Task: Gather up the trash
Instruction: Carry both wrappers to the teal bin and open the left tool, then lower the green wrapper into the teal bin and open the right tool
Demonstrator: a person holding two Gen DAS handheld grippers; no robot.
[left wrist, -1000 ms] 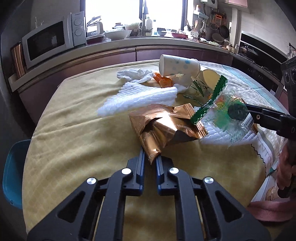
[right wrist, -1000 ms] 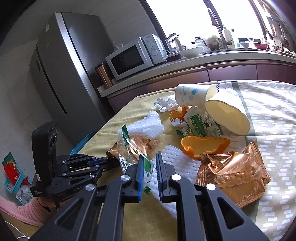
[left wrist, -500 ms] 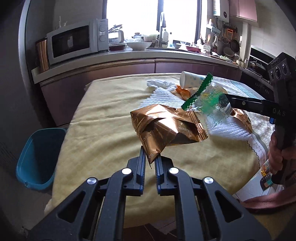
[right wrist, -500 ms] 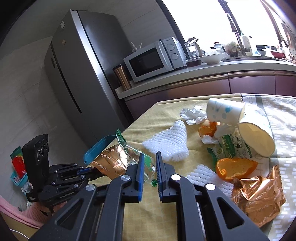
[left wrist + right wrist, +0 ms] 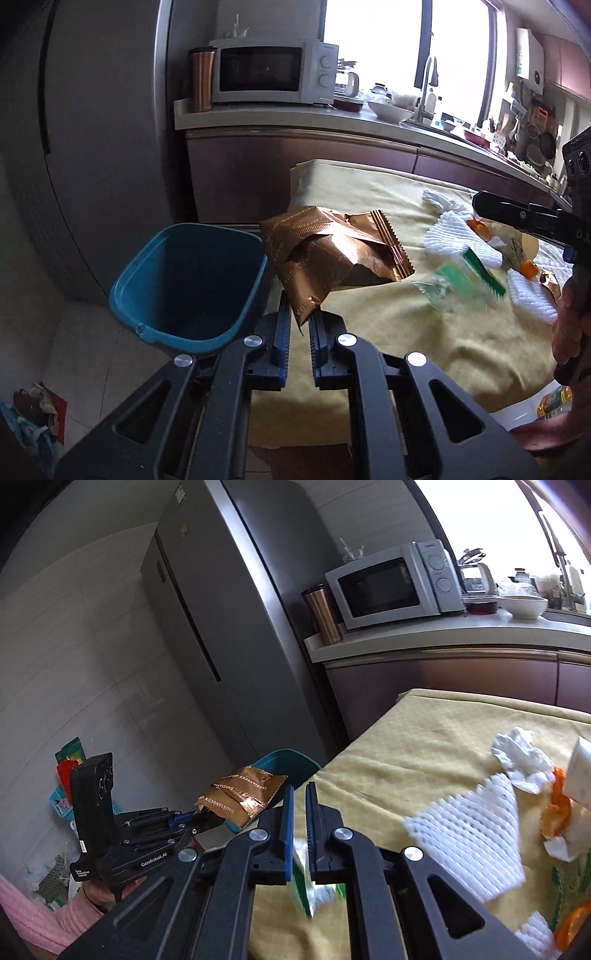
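Note:
My left gripper (image 5: 298, 321) is shut on a crumpled copper foil wrapper (image 5: 328, 254) and holds it in the air beside the rim of a teal trash bin (image 5: 184, 280) on the floor. It also shows in the right wrist view (image 5: 242, 794). My right gripper (image 5: 299, 805) has its jaws slightly apart. A clear wrapper with a green edge (image 5: 461, 280) is blurred in the air below it, above the yellow tablecloth (image 5: 406, 332). In the right wrist view the clear wrapper (image 5: 314, 890) is under the fingers, free of them.
More trash lies on the table: white foam nets (image 5: 476, 834), a crumpled tissue (image 5: 521, 757), orange peel (image 5: 557, 812), a paper cup (image 5: 583, 771). A fridge (image 5: 221, 627) stands behind the bin. A counter with a microwave (image 5: 273, 72) runs along the back.
My left gripper has swung left with the foil wrapper, from over the table to beside the bin. My right gripper has let go of the clear green-edged wrapper, which is falling.

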